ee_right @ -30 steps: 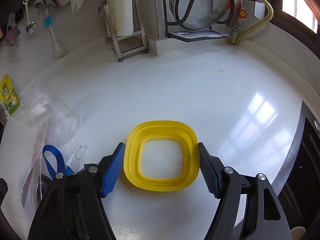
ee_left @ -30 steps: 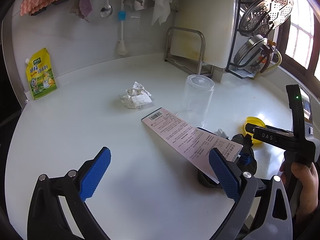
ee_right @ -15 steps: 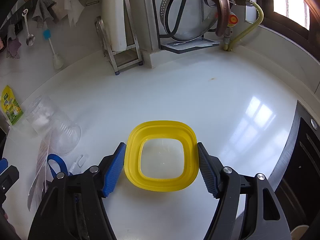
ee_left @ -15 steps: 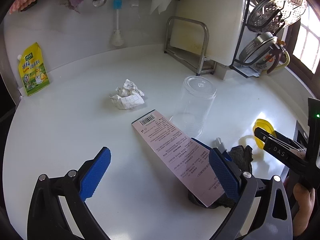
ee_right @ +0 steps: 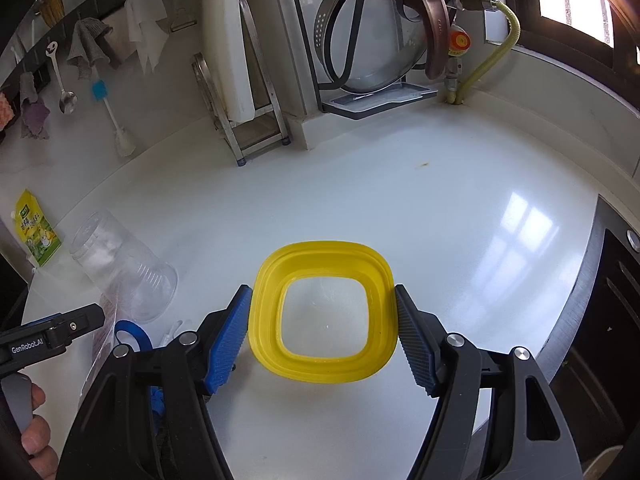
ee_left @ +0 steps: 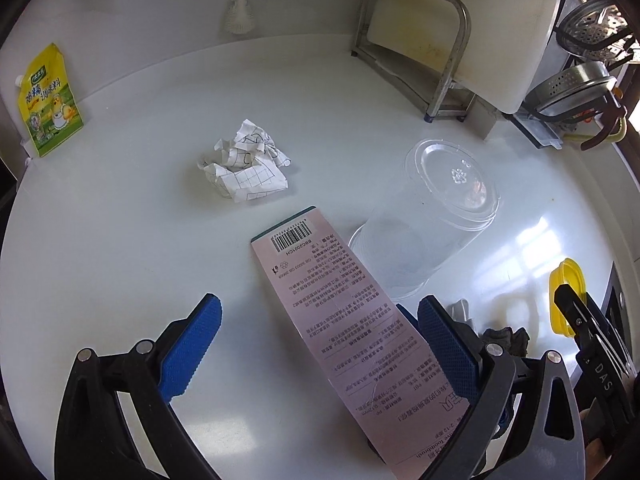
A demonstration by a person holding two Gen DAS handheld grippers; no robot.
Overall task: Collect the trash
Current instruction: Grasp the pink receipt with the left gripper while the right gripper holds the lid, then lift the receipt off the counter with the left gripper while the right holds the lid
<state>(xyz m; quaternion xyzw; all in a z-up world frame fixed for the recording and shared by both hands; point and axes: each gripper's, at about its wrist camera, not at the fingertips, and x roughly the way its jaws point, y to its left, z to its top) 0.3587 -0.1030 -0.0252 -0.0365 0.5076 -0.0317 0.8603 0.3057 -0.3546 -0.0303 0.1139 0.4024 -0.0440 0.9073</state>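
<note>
A pink toothbrush package [ee_left: 344, 320] lies flat on the white counter [ee_left: 120, 260] between my left gripper's [ee_left: 320, 344] open blue fingers. A crumpled checked paper ball [ee_left: 244, 172] lies farther back. A clear plastic cup [ee_left: 432, 224] lies on its side to the right of the package; it also shows in the right wrist view [ee_right: 120, 268]. My right gripper [ee_right: 324, 336] is shut on a yellow square container [ee_right: 324, 312], its pads [ee_right: 228, 336] pressing both sides.
A yellow pouch [ee_left: 48, 100] leans on the back wall at left. A cutting board in a metal rack [ee_left: 440, 40] and a rack of steel pans [ee_right: 368, 28] stand at the back. Blue-handled scissors [ee_right: 132, 334] and a dark cloth [ee_left: 504, 340] lie near the package.
My left gripper has moved forward and lower over the pink package, which now lies between its fingers. The right gripper keeps its hold on the yellow container and has risen slightly.
</note>
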